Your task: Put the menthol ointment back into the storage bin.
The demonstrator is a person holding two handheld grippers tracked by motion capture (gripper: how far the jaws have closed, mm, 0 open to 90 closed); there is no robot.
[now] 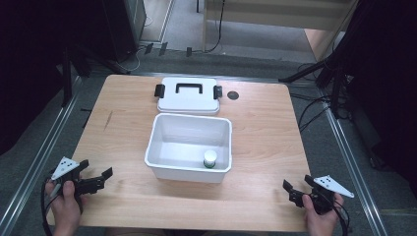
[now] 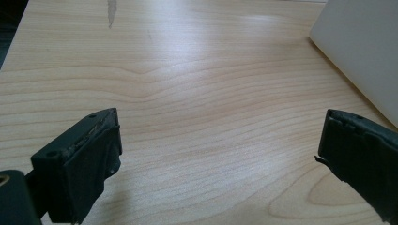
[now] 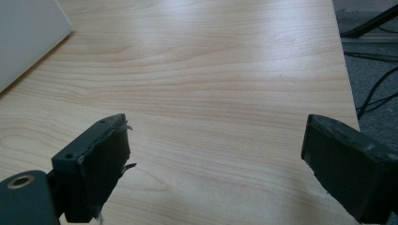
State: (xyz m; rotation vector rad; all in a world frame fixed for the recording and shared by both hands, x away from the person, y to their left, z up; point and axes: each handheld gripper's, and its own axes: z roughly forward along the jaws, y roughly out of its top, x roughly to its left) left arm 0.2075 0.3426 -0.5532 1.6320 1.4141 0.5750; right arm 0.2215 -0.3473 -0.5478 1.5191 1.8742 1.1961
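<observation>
Left gripper (image 1: 96,178) & right gripper (image 1: 296,187) sitting wide, empty, at frame bottom corners. Bottle (image 1: 210,158) lying in box (image 1: 160,160); lid (image 1: 188,101) waiting behind. Prob next: closing box, needing lid grab.

White box (image 1: 162,156), white lid (image 1: 188,100) with black handle, pale wood-grain table (image 1: 265,142).

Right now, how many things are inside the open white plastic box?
1: a small white-capped jar with a green base, standing in the box's near right corner. Nothing else shows inside.
</observation>
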